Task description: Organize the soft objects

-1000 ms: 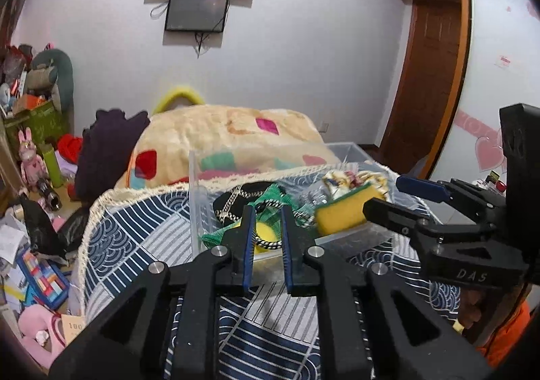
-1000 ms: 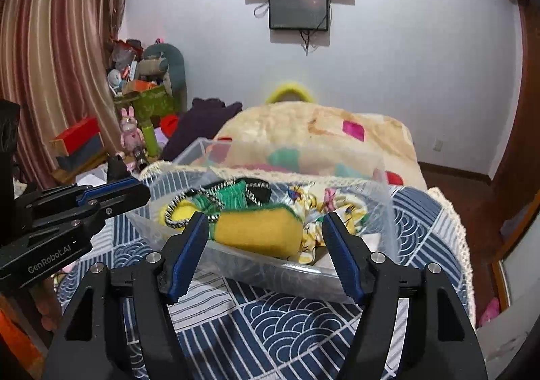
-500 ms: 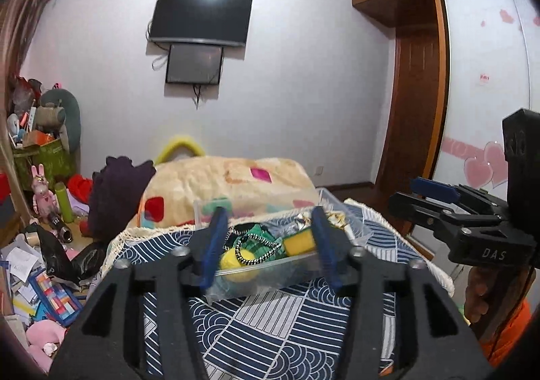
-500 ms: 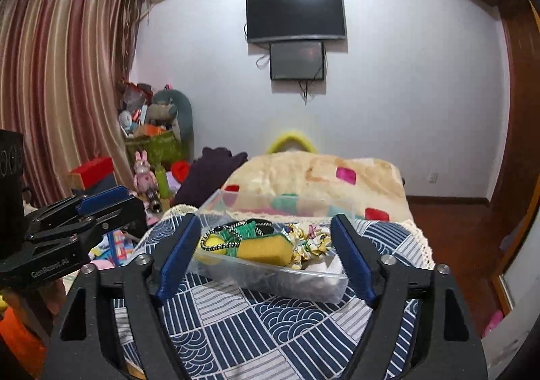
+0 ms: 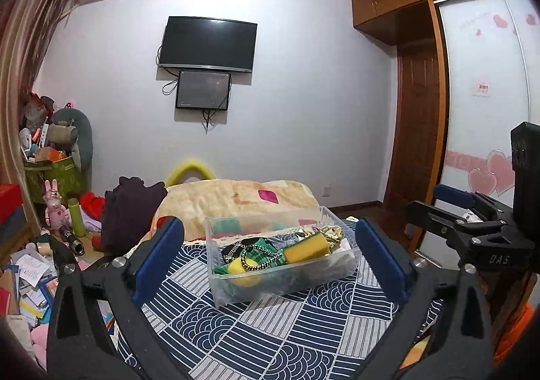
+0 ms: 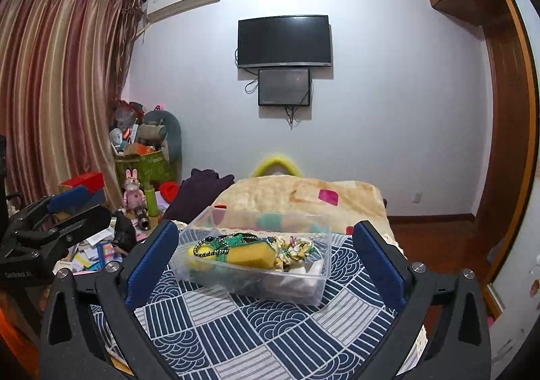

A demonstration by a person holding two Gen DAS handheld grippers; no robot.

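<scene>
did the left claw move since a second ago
Yes. The left claw has pulled back from the clear bin, which now looks smaller and farther off, and its jaws have opened wide.

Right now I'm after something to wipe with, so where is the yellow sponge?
In both wrist views the yellow sponge lies inside the clear plastic bin on the blue patterned cloth, between the green fabric and the floral scrunchie.

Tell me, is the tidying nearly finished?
Looks nearly done: the yellow sponge, green cloth and floral scrunchie lie inside the clear plastic bin on the blue patterned cover. Both tongs, left and right, are open and empty. Nothing soft seems left outside.
</scene>
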